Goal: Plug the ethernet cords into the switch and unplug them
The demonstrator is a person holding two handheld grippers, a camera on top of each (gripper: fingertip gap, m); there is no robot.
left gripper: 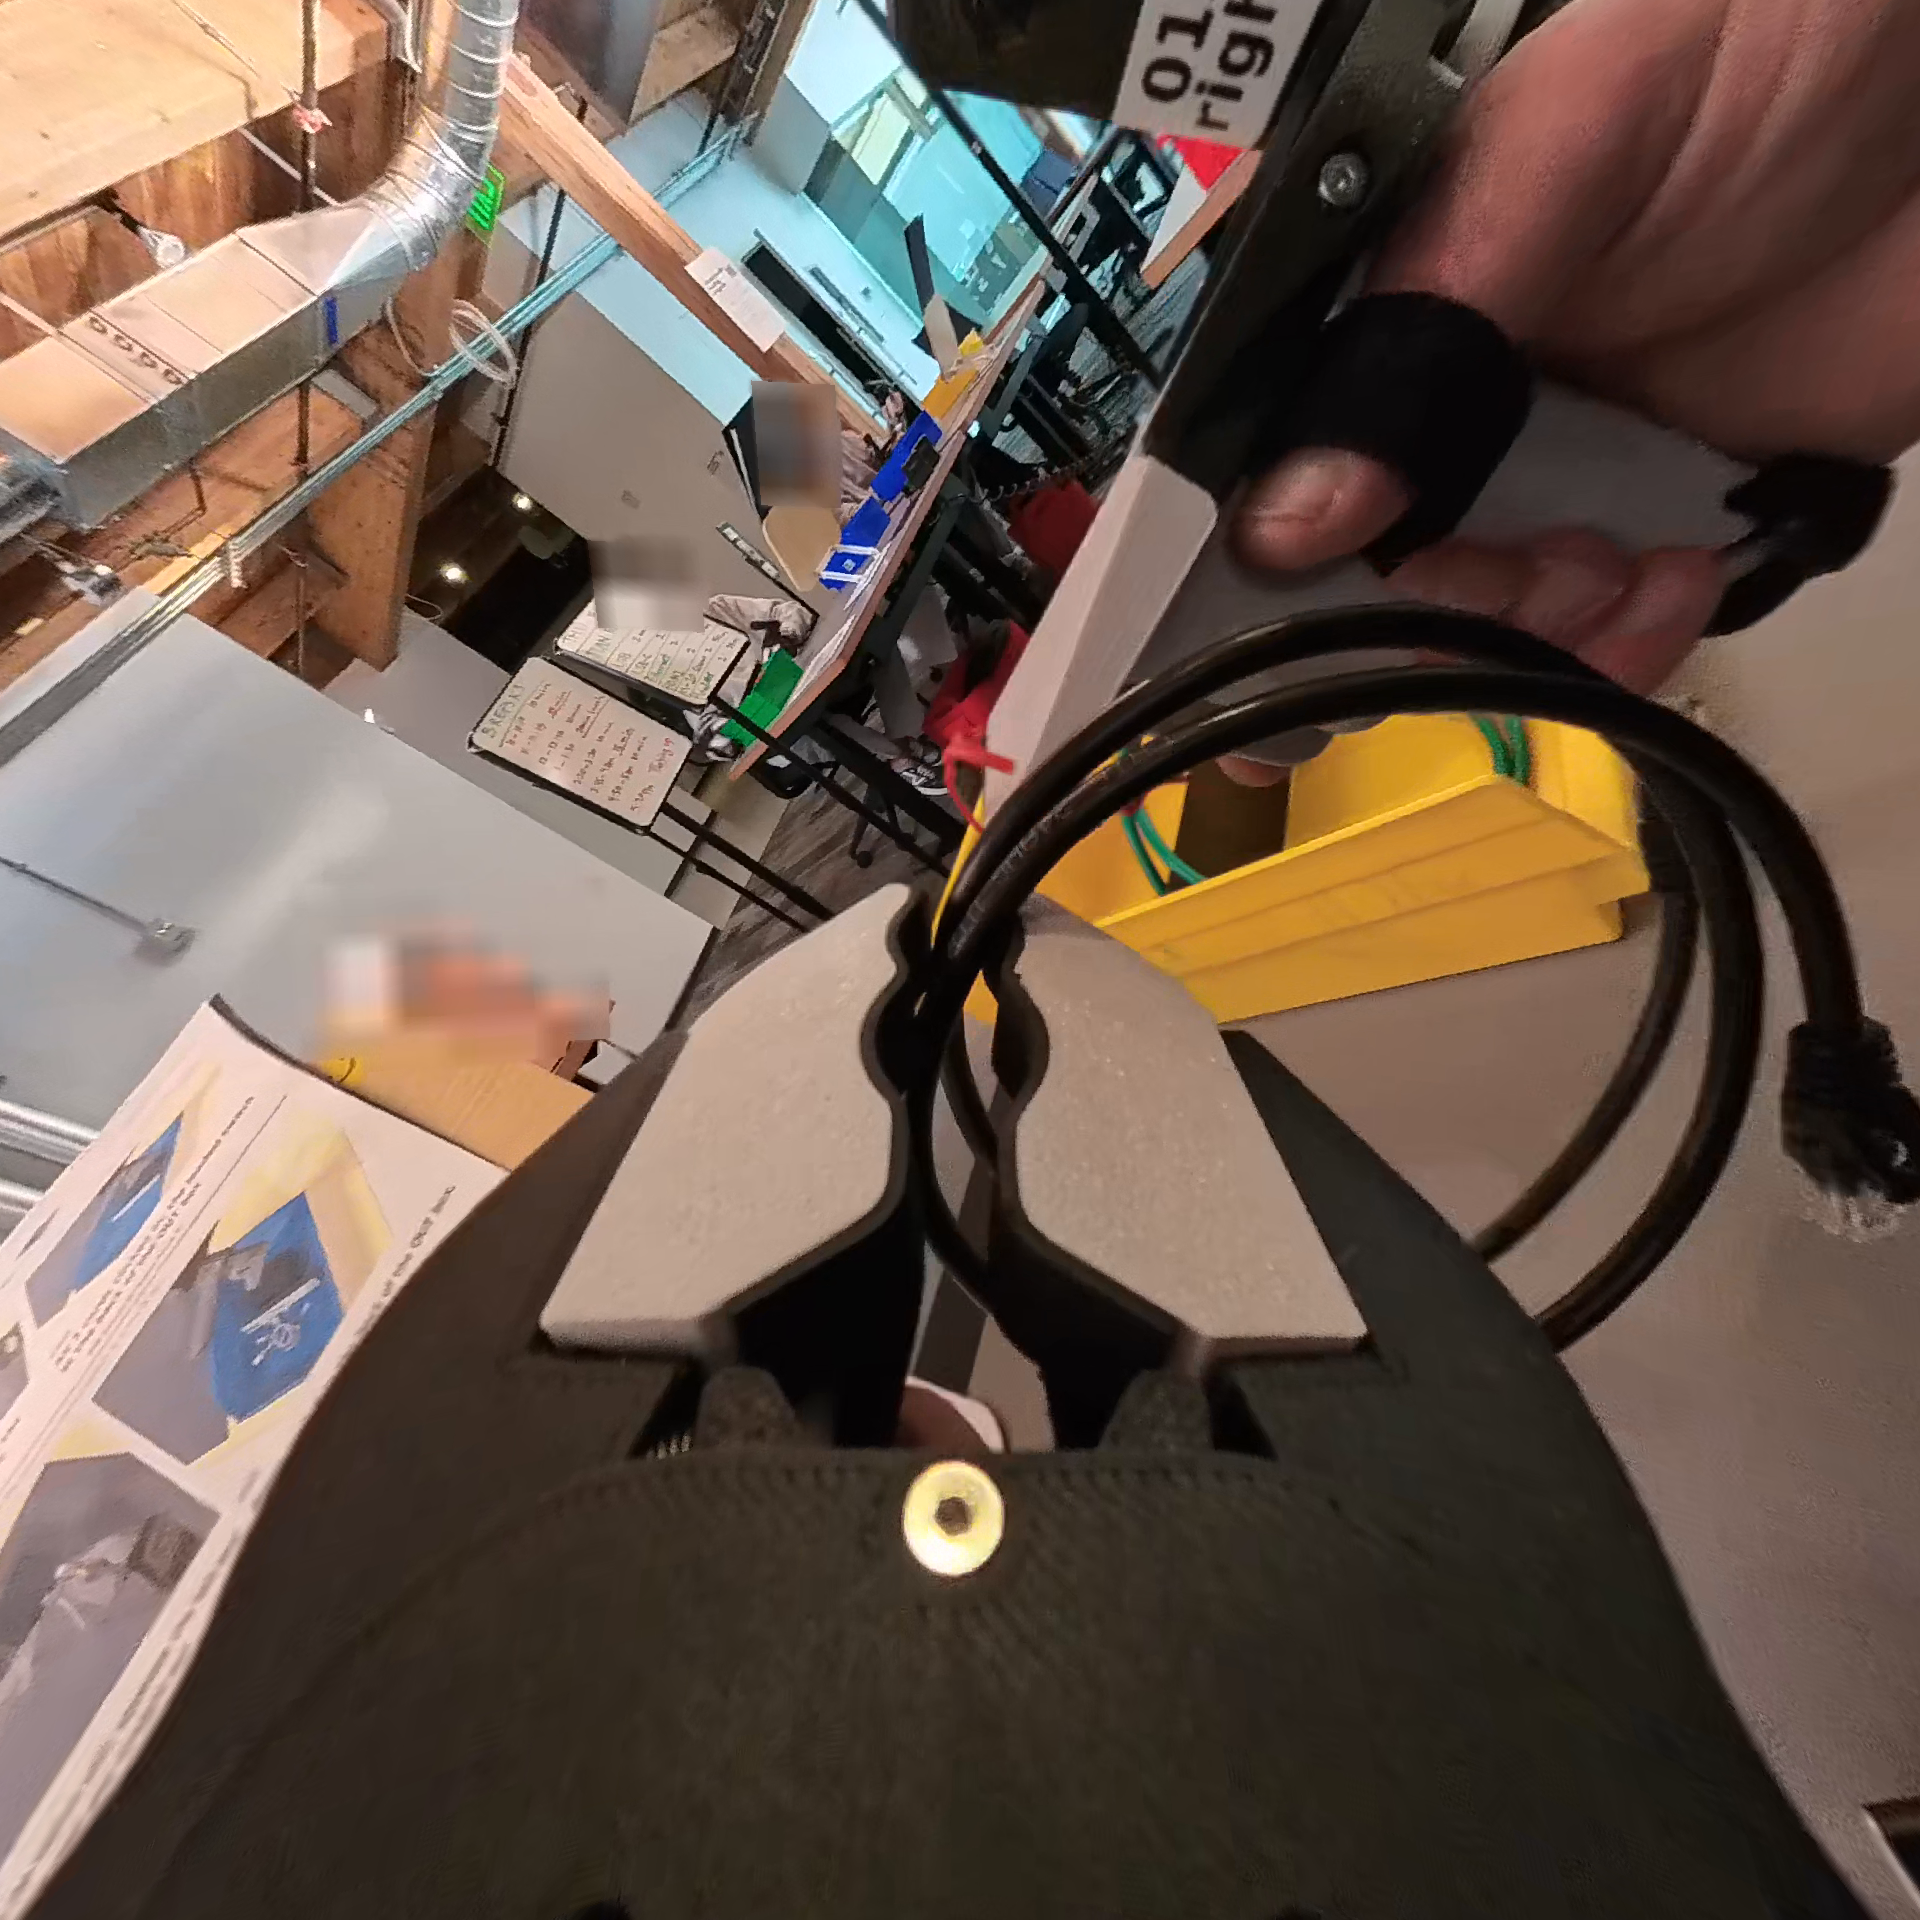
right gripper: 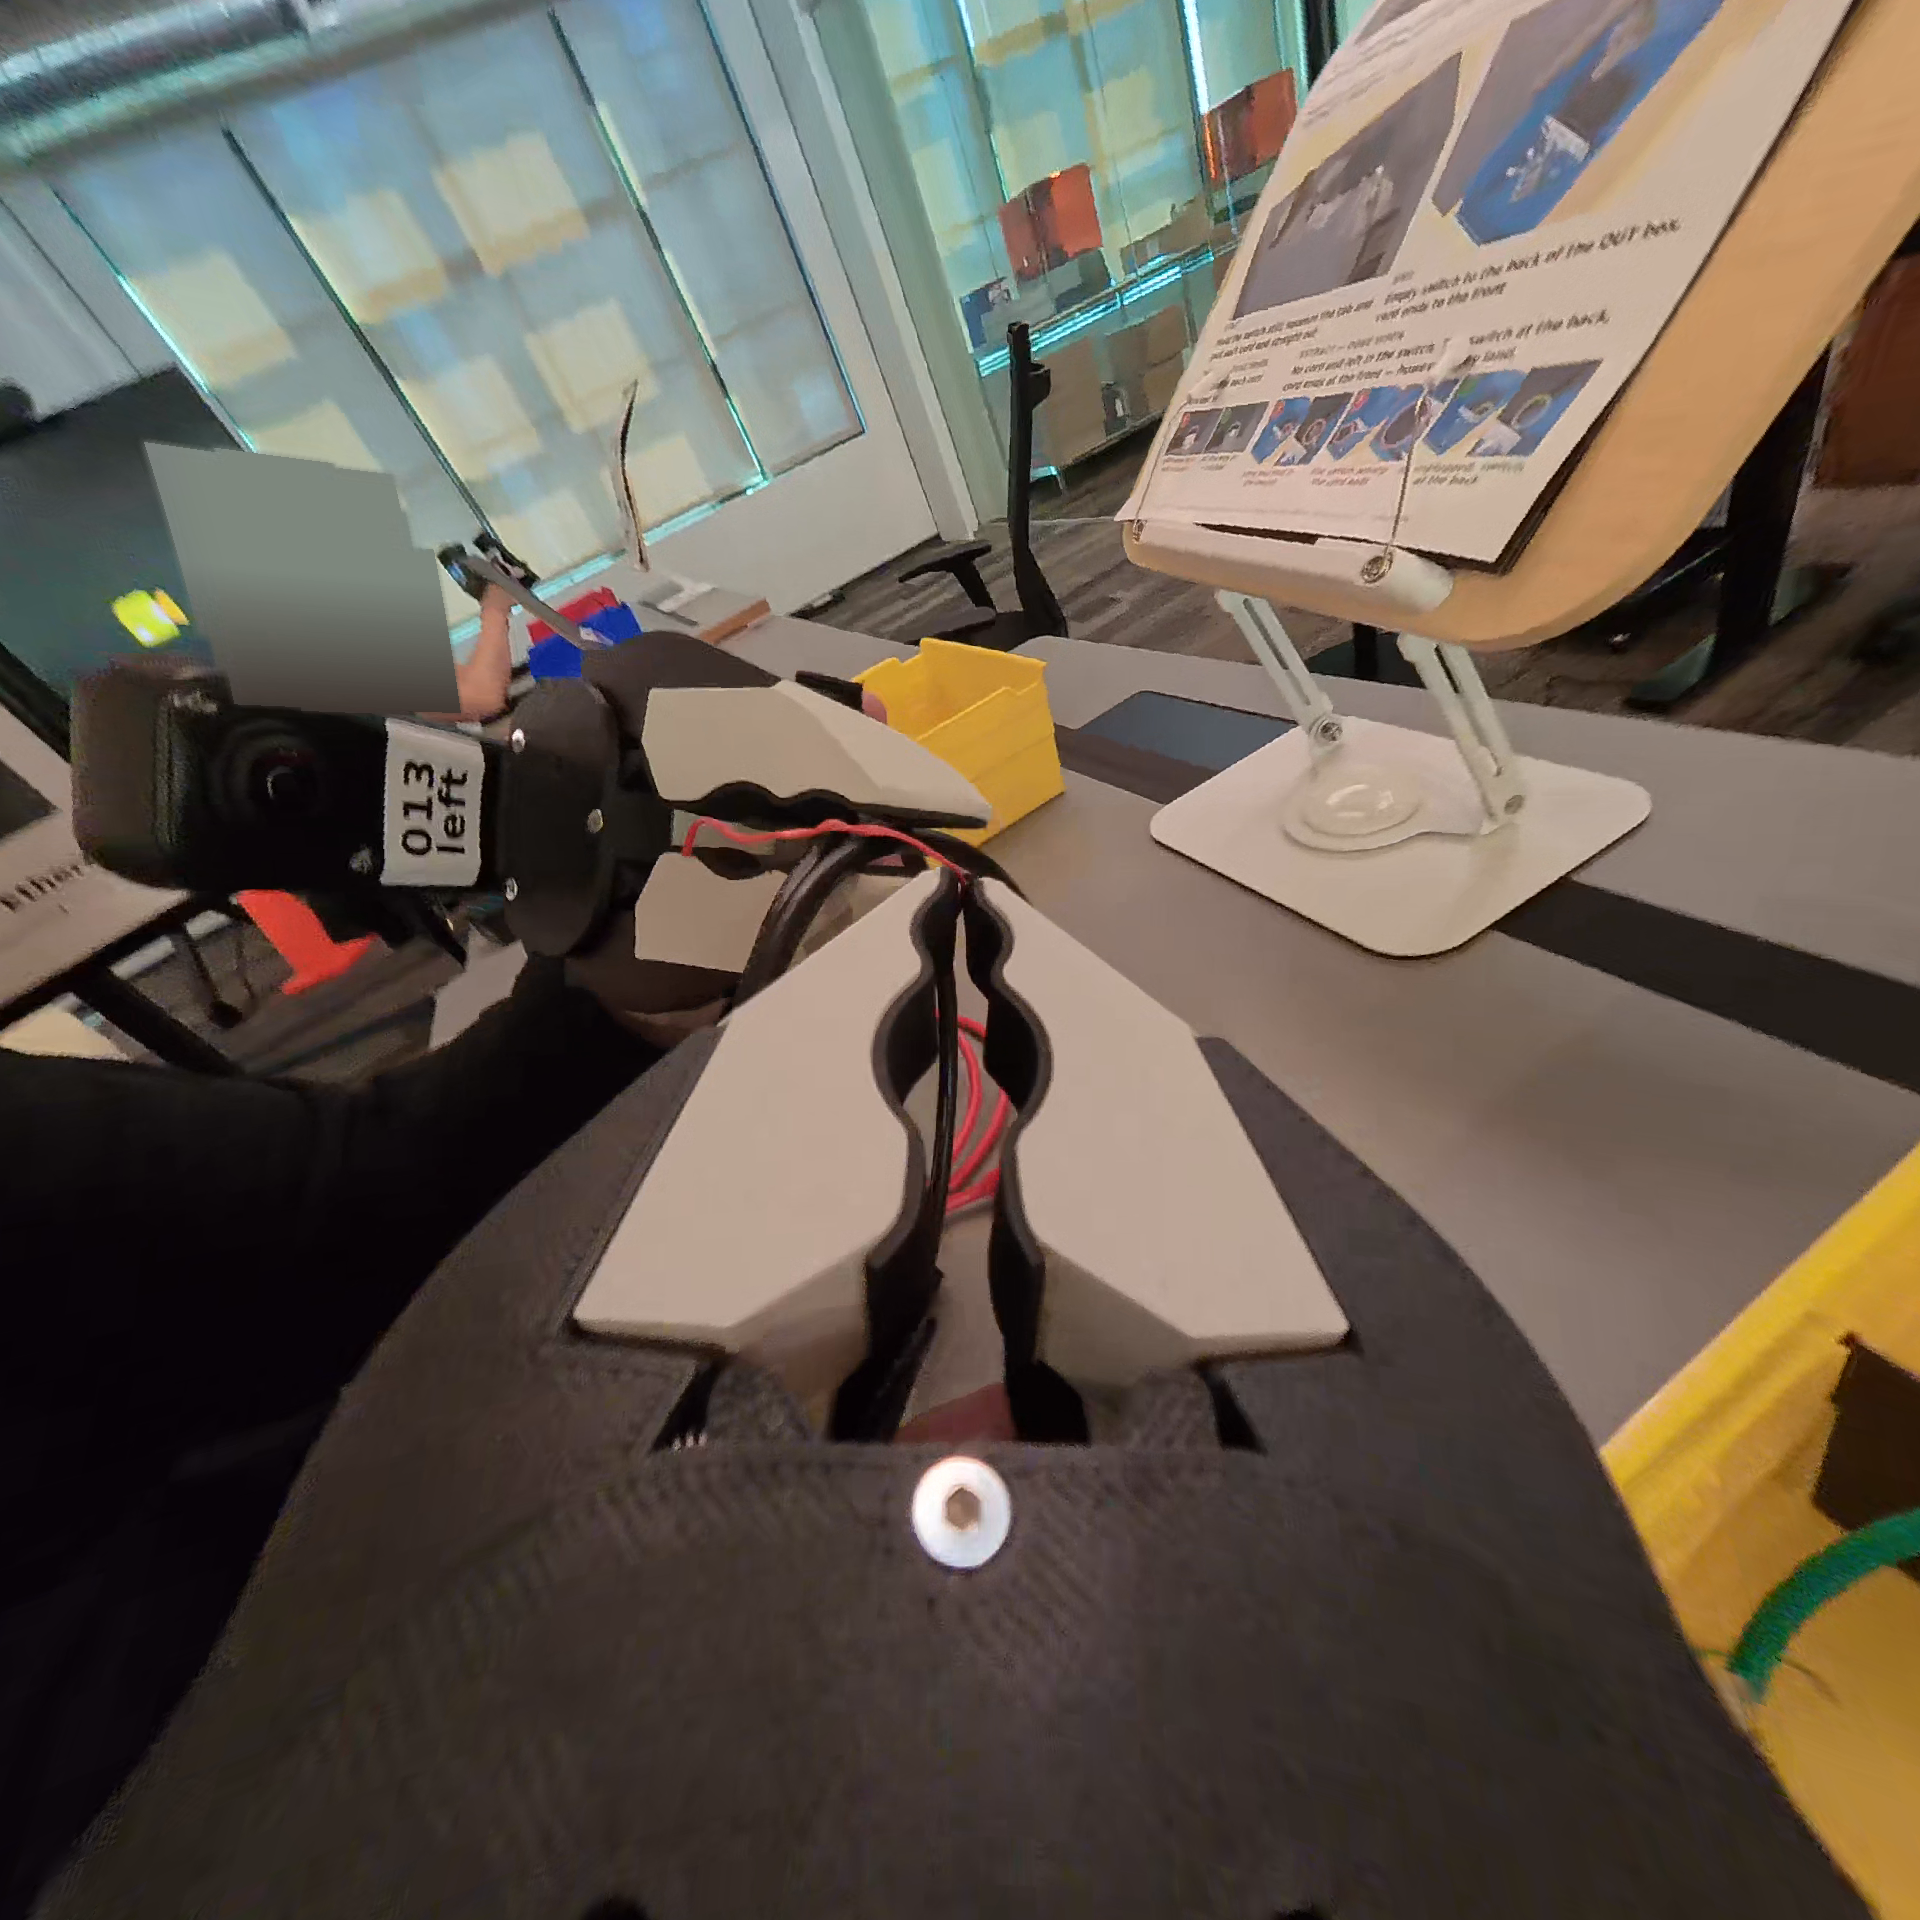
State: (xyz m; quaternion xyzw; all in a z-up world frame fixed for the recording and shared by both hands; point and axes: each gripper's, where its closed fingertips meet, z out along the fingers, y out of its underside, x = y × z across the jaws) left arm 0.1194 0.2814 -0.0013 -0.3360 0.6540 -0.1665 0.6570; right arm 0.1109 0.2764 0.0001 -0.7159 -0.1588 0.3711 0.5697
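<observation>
My left gripper [left gripper: 951,935] is shut on a coiled black ethernet cord [left gripper: 1455,686]. The coil hangs to the right, and its plug [left gripper: 1849,1132] points down. My right gripper [right gripper: 961,904] is shut on the same black cord [right gripper: 940,1039] at its tips, close to the left gripper [right gripper: 831,842]. A thin red wire [right gripper: 790,831] runs between the two grippers. One of the right gripper's fingers [left gripper: 1122,623] and the hand holding it show in the left wrist view. No switch shows in either view.
A yellow bin [left gripper: 1403,862] with a green cord [left gripper: 1153,852] sits behind the coil. In the right wrist view a yellow bin [right gripper: 977,717] stands at the back of the grey table [right gripper: 1558,1091]. A white document stand [right gripper: 1403,831] and a second yellow bin [right gripper: 1714,1558] holding a green cord [right gripper: 1808,1590] are on the right. Only a small space, under 4 cm, lies between the two pairs of fingers.
</observation>
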